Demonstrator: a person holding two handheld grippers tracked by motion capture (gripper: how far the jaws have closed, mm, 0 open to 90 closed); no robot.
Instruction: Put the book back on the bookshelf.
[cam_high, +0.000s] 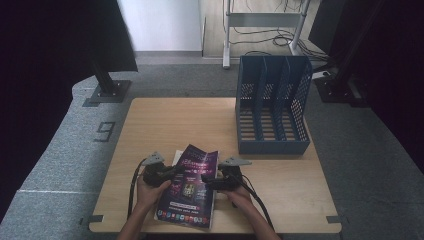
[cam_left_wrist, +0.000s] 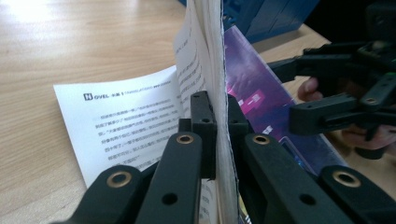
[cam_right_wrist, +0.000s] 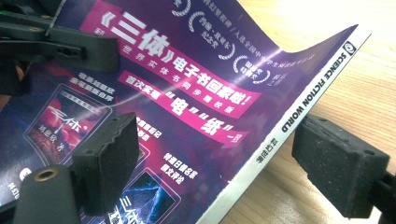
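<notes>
A magazine (cam_high: 191, 186) with a purple cover lies near the table's front edge, its far part lifted. My left gripper (cam_high: 175, 171) is shut on the magazine's left edge. In the left gripper view the jaws (cam_left_wrist: 215, 105) pinch a stack of pages held upright, and a white printed page (cam_left_wrist: 130, 121) droops to the table. My right gripper (cam_high: 206, 179) is open at the magazine's right side. In the right gripper view its pads (cam_right_wrist: 108, 161) straddle the white spine (cam_right_wrist: 299, 112), one over the cover (cam_right_wrist: 187, 93), one over the table.
A blue perforated file rack (cam_high: 272, 105) with three slots stands at the table's back right. The wooden table (cam_high: 170, 120) is bare to the left and behind the magazine. Cables trail from both grippers toward the person's forearms.
</notes>
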